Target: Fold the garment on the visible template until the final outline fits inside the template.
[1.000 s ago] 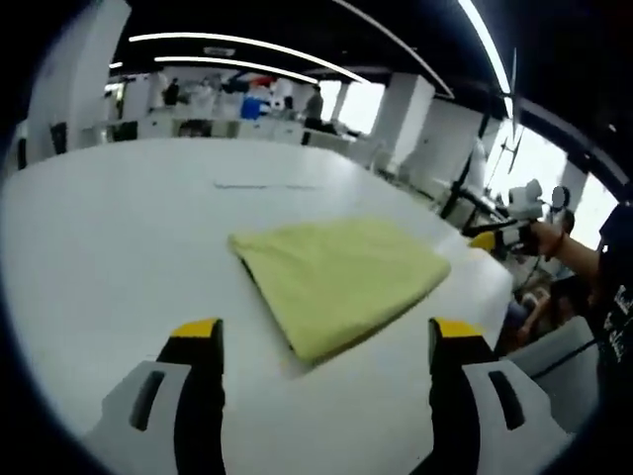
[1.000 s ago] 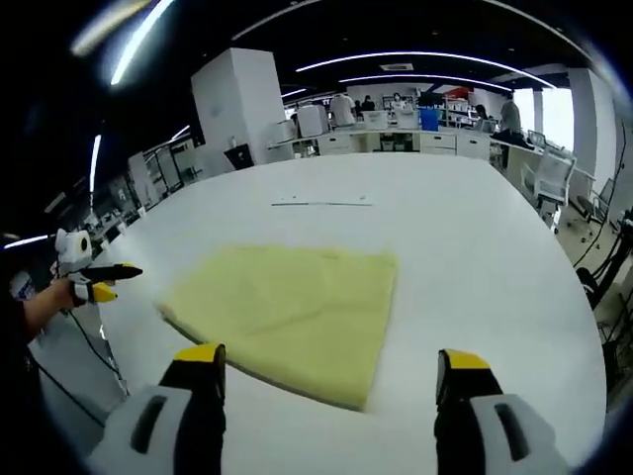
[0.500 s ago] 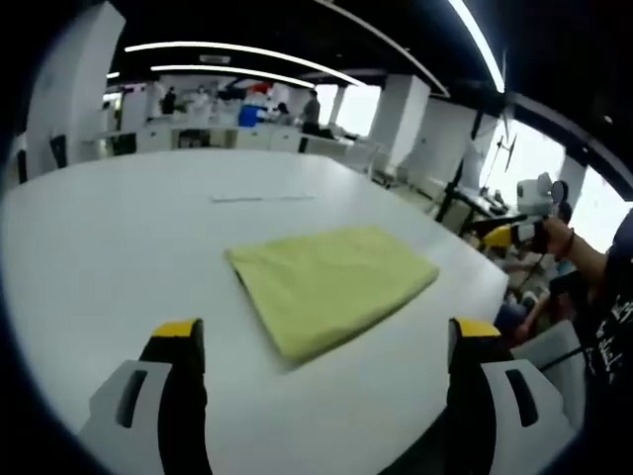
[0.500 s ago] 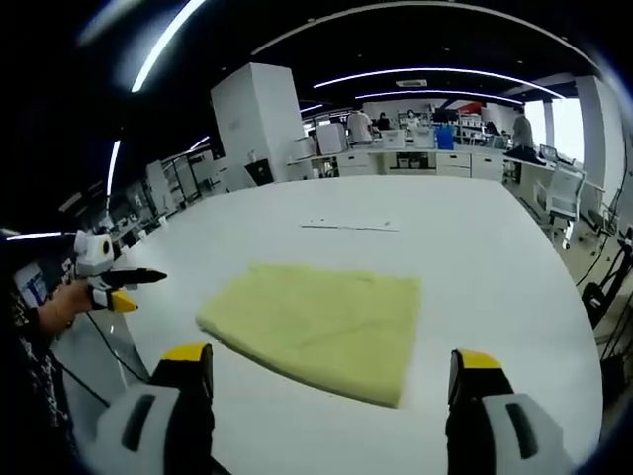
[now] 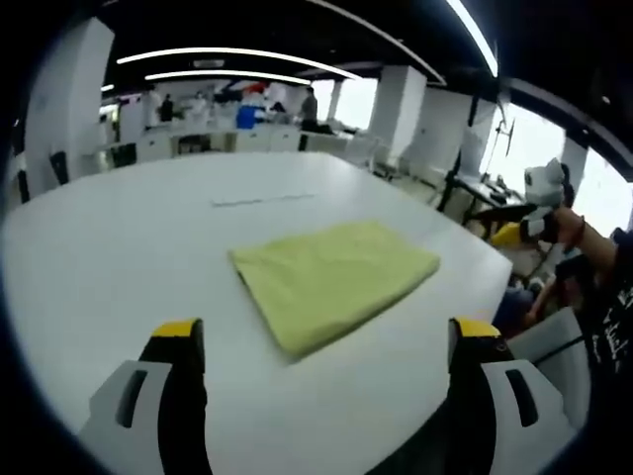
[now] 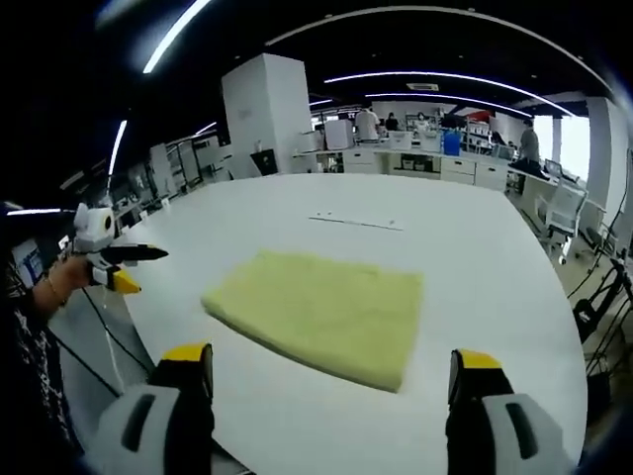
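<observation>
we hold both hand-held grippers, left and right, wide and empty, clear of the folded garment on the surface; folding looks done.

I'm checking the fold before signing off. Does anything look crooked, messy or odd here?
Nothing stands out. The yellow cloth lies flat as a tidy folded rectangle on the white table, with no loose corners. Both grippers, left and right, are open and clear of it.
</observation>
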Tool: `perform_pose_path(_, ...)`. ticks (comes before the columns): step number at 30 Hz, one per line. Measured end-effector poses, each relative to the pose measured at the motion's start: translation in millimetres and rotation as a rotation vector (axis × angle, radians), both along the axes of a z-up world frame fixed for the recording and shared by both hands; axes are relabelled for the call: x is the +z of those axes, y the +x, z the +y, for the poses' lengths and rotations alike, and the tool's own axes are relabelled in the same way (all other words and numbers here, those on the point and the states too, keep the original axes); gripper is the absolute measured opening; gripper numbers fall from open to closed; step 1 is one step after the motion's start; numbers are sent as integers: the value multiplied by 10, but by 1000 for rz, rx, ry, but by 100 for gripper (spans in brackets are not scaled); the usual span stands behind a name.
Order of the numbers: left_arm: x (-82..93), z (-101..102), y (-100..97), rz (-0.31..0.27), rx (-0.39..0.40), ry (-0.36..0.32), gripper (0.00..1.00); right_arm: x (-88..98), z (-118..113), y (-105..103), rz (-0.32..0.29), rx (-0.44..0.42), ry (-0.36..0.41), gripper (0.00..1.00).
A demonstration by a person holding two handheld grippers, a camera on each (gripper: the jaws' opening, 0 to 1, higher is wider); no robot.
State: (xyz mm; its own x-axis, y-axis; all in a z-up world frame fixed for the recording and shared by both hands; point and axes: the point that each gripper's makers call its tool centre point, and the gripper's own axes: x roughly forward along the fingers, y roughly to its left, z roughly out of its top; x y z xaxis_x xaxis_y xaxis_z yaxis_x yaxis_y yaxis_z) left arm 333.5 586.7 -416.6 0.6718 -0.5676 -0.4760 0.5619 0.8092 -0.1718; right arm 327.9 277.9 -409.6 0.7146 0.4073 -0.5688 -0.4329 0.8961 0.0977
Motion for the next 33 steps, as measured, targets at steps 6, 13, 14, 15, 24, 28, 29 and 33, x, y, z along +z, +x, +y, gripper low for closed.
perform_pose_path(6, 11, 28, -33, -1, 18, -7, 99, -30, 2, -34, 5, -20, 10, 100)
perform_pose_path(13, 8, 44, -53, -5, 27, -2, 99, -70, 22, -42, 9, -43, 19, 100)
perform_pose_path(14, 3, 49, -51, -4, 29, 0, 99, -68, 28, -46, 9, -43, 18, 100)
perform_pose_path(15, -1, 51, -52, -5, 27, 7, 99, -61, 37, -49, 8, -40, 16, 100)
perform_pose_path(24, -1, 50, -59, -5, 30, 6, 99, -22, 11, -47, 1, -39, 5, 100)
perform_pose_path(28, -9, 60, -61, -4, 35, 10, 99, -24, 13, -56, -2, -42, 6, 100)
perform_pose_path(29, -9, 64, -62, -3, 37, 10, 99, -29, 17, -62, 0, -41, 6, 100)
perform_pose_path(33, -2, 74, -65, -3, 40, 15, 99, -48, 33, -74, 5, -36, 9, 100)
